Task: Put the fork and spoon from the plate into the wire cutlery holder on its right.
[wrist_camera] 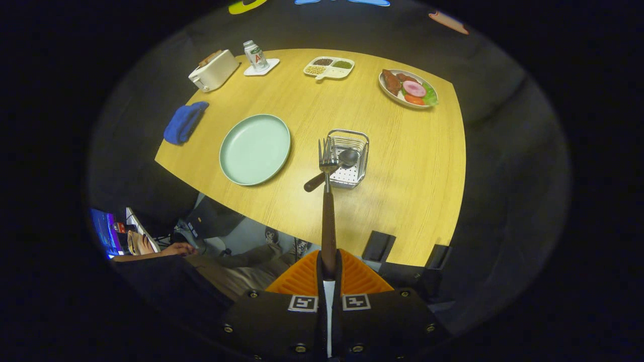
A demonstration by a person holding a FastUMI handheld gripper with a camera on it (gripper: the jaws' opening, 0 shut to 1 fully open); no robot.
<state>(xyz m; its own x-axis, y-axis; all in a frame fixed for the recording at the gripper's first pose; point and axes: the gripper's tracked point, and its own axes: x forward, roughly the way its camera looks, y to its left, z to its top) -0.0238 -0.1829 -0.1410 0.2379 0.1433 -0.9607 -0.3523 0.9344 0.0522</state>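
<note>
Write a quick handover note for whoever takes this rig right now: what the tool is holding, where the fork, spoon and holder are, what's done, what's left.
Tool: shut on the fork by its handle, tines pointing ahead, raised above the table.
Spoon: already in the wire cutlery holder, bowl inside, handle leaning out over the rim toward the plate.
Plate: bare, left of the holder.
Done: spoon moved, fork picked up.
Left: carry the fork over the holder, lower it in, release.
</note>
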